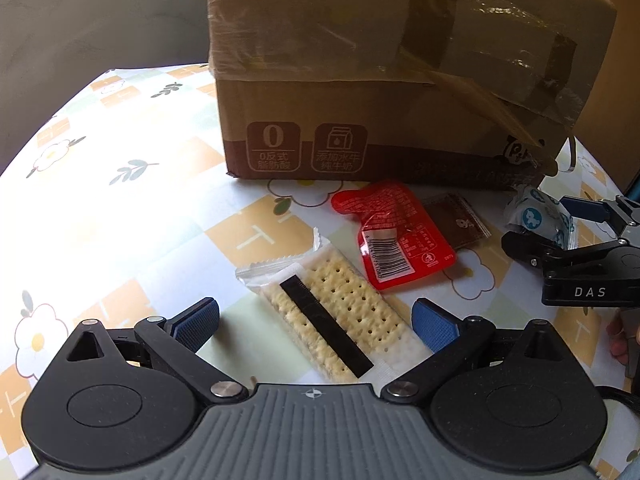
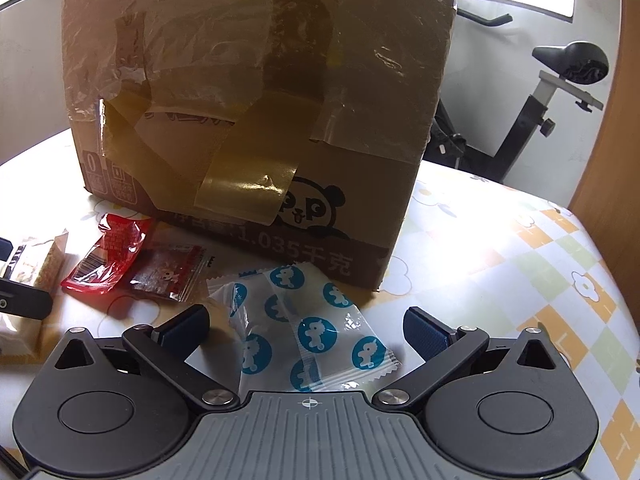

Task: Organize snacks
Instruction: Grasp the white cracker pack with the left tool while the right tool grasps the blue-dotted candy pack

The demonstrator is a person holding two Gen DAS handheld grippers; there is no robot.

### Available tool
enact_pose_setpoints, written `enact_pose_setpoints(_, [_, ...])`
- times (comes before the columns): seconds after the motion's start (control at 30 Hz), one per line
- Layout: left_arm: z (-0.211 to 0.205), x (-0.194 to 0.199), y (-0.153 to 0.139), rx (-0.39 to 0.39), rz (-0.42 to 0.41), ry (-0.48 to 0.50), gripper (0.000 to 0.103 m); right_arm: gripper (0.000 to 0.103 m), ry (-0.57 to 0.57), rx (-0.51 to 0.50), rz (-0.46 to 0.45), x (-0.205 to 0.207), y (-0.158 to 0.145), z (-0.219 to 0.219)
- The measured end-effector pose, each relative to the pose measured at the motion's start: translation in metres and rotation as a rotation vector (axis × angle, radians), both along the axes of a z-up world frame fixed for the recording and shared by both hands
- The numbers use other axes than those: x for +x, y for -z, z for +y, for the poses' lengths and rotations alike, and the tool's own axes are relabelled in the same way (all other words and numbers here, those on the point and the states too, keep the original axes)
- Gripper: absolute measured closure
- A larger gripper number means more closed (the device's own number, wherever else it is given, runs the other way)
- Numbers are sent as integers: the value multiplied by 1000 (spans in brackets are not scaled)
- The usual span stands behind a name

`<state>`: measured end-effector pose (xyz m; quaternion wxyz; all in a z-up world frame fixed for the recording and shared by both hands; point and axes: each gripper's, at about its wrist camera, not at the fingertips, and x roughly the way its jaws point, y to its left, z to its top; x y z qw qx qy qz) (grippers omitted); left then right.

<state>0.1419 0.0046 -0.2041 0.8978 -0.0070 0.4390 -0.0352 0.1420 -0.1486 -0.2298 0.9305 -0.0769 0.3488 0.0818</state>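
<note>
The left gripper [image 1: 316,320] hangs low over the worktop [image 1: 120,208] with its blue-padded fingers [image 1: 198,322] spread wide apart. The right gripper [image 2: 306,330] hovers likewise, fingers [image 2: 424,334] parted, gripping nothing, to the left one's right.

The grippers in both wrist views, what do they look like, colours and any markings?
Both match: the left gripper and right gripper have black linkage arms with silver pivot pins, round black housings, a ribbed grey centre plate with a small crosshair mark, and blue textured pads on the jaws. In the left wrist view, the right gripper's black body reads "DAS".
</note>
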Motion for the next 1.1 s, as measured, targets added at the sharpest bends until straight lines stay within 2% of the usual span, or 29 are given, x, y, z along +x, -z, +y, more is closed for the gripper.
enact_pose_setpoints(0.2, [11,-5,3,69,7,-30,0,0,-14,40,28,0,-1,-3])
enact_pose_setpoints(0.27, [14,-5,4,66,1,-36,0,0,-10,73,48,3,-1,-8])
enact_pose_setpoints(0.77, [14,0,6,66,-24,-69,0,0,-7,69,59,7,-3,-9])
enact_pose_setpoints(0.97, [15,2,4,59,-6,-60,1,0,-8,70,61,7,-3,-8])
enact_pose_setpoints(1.0, [17,1,3,60,-9,-70,7,0,-10,71,62,8,-2,-8])
enact_pose_setpoints(1.03, [18,-1,1,61,-20,-82,19,0,-12,72,62,7,-2,-9])
enact_pose_setpoints(1.07, [20,-2,-1,62,-31,-87,26,0,-14,73,62,7,-2,-9])
enact_pose_setpoints(1.1, [22,-3,-2,62,-40,-88,41,0,-15,75,62,7,-2,-9])
